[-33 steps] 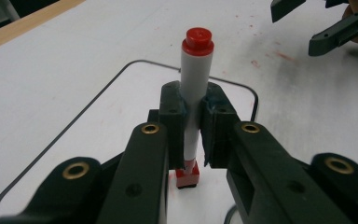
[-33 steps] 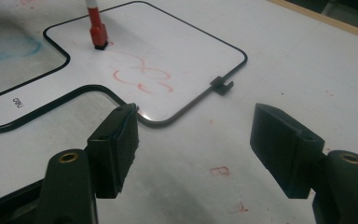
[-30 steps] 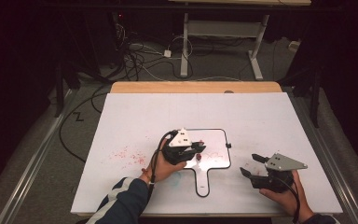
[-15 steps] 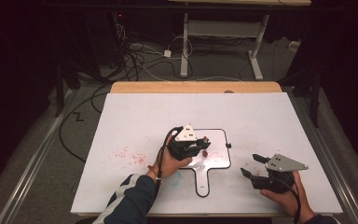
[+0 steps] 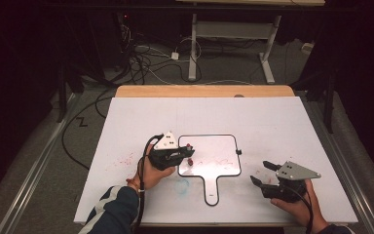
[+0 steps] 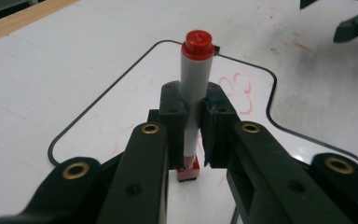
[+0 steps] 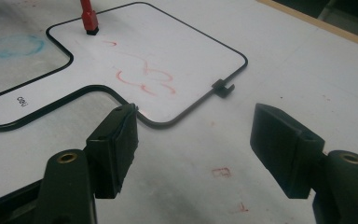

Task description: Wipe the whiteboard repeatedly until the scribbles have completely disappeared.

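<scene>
A white marker with a red cap stands upright in my left gripper, which is shut on its barrel. Its red lower end touches the small handled whiteboard, near the board's left edge in the high view. That board carries red scribbles. In the high view my left gripper holds the marker over the board's left side. My right gripper rests open at the front right, its jaws wide apart with nothing between them, pointing at the board's corner.
The white table bears faint red smears and a blue ring near the board's handle. A small black clip sits on the board's right edge. Cables and a desk frame lie on the floor beyond the table's far wooden edge.
My left gripper has carried the marker leftward across the whiteboard, after drifting slightly right. The right gripper has stayed open and almost still.
</scene>
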`<state>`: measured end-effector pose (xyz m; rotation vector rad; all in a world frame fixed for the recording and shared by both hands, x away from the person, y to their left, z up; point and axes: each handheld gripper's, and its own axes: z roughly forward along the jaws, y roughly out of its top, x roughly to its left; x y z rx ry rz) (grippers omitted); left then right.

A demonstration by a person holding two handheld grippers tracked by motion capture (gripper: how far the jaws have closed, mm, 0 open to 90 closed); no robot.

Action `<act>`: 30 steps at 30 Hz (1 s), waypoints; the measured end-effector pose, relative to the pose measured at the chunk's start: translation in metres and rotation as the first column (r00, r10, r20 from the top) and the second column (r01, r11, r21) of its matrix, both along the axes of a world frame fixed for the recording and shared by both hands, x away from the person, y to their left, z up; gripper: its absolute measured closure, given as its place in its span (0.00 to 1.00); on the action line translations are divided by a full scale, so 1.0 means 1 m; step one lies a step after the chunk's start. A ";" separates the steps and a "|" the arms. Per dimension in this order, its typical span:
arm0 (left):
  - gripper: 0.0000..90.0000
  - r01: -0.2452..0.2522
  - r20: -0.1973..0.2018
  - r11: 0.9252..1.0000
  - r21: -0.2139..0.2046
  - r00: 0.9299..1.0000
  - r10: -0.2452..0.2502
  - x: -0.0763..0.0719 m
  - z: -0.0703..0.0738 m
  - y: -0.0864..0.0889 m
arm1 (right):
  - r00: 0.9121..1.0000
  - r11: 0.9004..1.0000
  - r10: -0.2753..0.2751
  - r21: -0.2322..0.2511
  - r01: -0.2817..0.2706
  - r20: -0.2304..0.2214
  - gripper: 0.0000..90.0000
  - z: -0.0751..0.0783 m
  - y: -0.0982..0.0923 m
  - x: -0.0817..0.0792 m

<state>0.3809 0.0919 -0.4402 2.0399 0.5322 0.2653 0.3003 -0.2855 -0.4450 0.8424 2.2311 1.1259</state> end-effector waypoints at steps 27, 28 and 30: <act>0.88 0.073 0.045 0.997 -0.036 0.996 -0.071 0.019 -0.002 -0.123 | 1.000 1.000 0.023 -0.013 -0.023 0.004 0.36 0.001 0.000 -0.002; 0.88 0.072 0.049 0.997 -0.033 0.996 -0.071 0.019 -0.001 -0.125 | 1.000 1.000 0.024 -0.014 -0.024 0.002 0.36 0.001 0.000 -0.002; 0.88 0.072 0.053 0.997 -0.025 0.996 -0.071 0.018 -0.001 -0.126 | 1.000 0.999 0.027 -0.019 -0.027 0.004 0.36 0.001 0.000 -0.002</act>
